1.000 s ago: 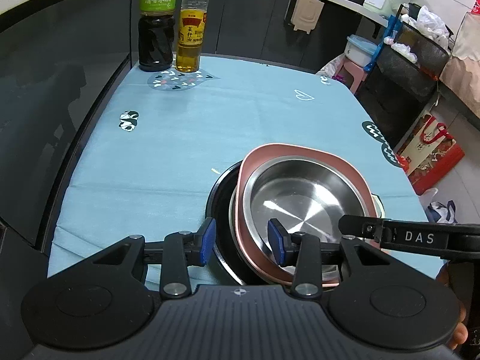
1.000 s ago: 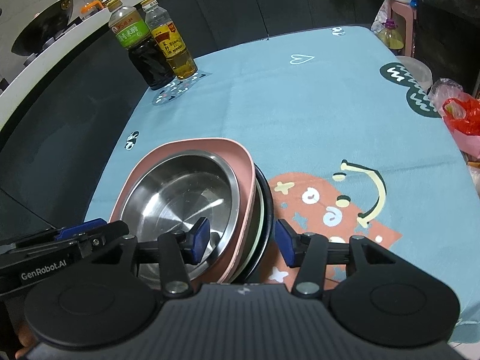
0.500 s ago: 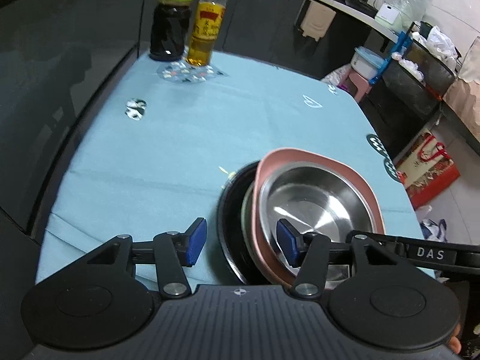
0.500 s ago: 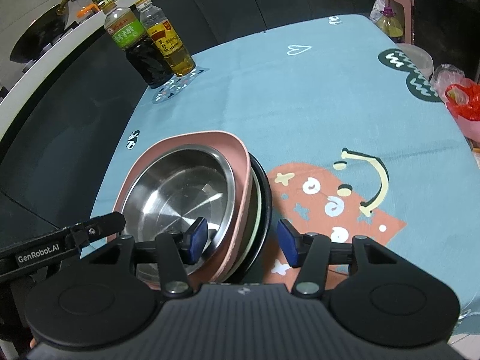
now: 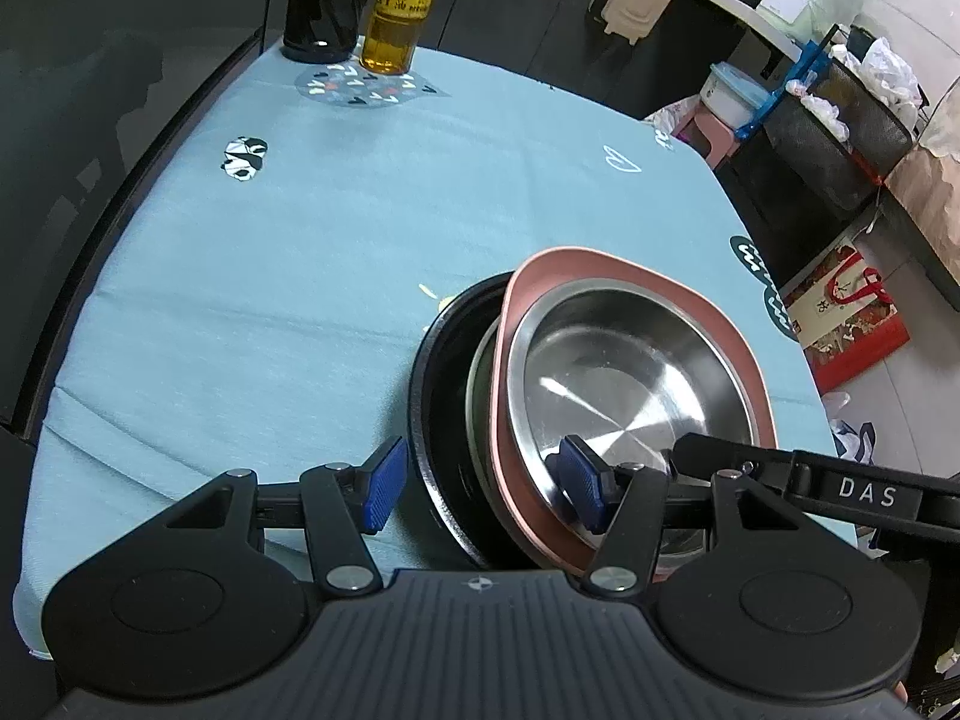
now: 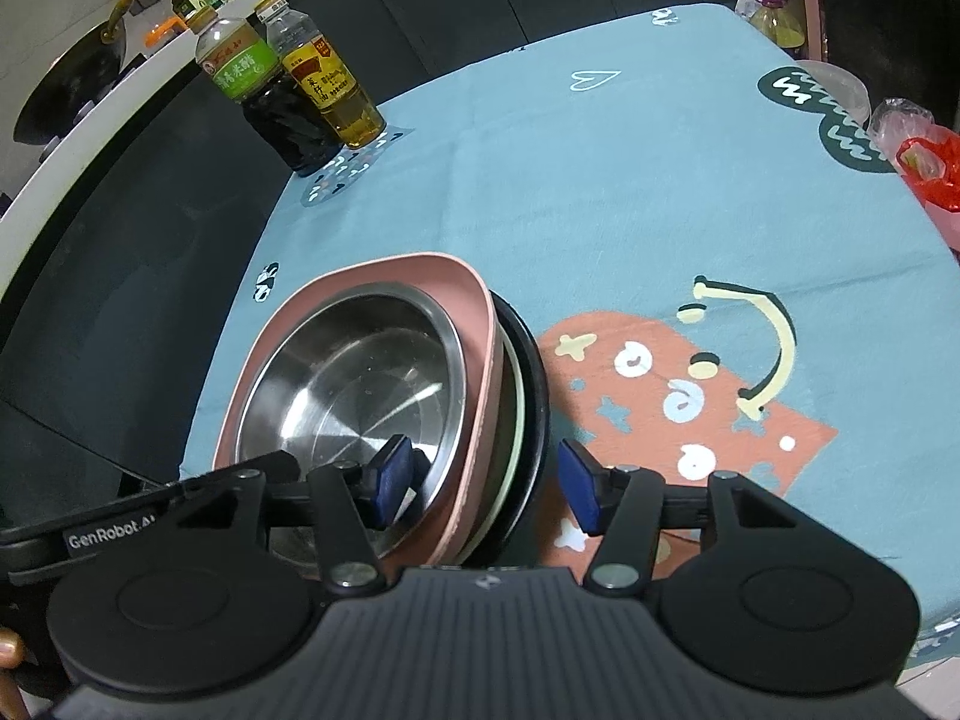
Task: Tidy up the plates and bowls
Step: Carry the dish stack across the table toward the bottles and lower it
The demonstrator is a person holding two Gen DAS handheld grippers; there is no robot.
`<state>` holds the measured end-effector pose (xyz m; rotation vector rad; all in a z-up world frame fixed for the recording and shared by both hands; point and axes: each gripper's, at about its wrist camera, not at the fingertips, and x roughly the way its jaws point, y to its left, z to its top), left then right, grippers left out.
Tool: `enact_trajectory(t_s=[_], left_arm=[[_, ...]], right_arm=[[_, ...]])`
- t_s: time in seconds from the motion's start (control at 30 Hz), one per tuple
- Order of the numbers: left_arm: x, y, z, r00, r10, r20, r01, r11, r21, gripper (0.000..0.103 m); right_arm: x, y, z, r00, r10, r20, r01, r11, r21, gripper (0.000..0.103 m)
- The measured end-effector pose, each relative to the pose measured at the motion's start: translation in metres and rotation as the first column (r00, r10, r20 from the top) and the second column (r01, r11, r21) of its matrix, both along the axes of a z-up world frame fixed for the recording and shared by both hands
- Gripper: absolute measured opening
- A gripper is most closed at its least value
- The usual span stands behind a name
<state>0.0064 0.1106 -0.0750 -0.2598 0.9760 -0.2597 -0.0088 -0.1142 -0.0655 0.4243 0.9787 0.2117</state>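
A stack of dishes stands on the blue tablecloth near its front edge: a steel bowl (image 5: pixel 624 384) (image 6: pixel 354 384) inside a pink square plate (image 5: pixel 600 267) (image 6: pixel 420 267), on a pale green plate (image 6: pixel 521 378), on a black plate (image 5: pixel 441 372) (image 6: pixel 537 372). My left gripper (image 5: pixel 480 483) is open, its jaws astride the stack's left rim, one pad inside the steel bowl. My right gripper (image 6: pixel 486 483) is open, astride the stack's right rim in the same way. Whether the pads touch the dishes is unclear.
A dark sauce bottle (image 6: pixel 270 102) (image 5: pixel 327 0) and a yellow oil bottle (image 6: pixel 327 87) (image 5: pixel 399 6) stand at the table's far left corner. A red bag (image 6: pixel 927 171) hangs off the right edge. Shelves and bags stand beyond the table.
Both grippers have opened slightly wider and shifted along the stack's rims. The left view has tilted down and closer. The stack stays in place.
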Motion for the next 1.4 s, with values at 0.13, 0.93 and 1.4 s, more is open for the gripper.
enact_trajectory(t_s=[0.13,0.93,1.4], left_arm=[[0.002,-0.004,-0.001,1.000,0.004,0.019,-0.005,1.000,0.011,0.057],[0.000,-0.016,0.004,0.997,-0.012,0.070,0.008,0.998,0.055,0.058],[0.012,-0.021,0.015,0.993,-0.017,0.120,0.011,0.999,0.053,0.057]], right_arm=[[0.001,0.002,-0.001,1.000,0.004,0.006,-0.004,1.000,-0.003,0.052],[0.002,0.015,0.003,0.999,-0.014,0.033,0.016,0.998,-0.069,0.052],[0.011,0.016,0.015,0.996,-0.018,0.090,0.027,0.995,-0.093,0.052]])
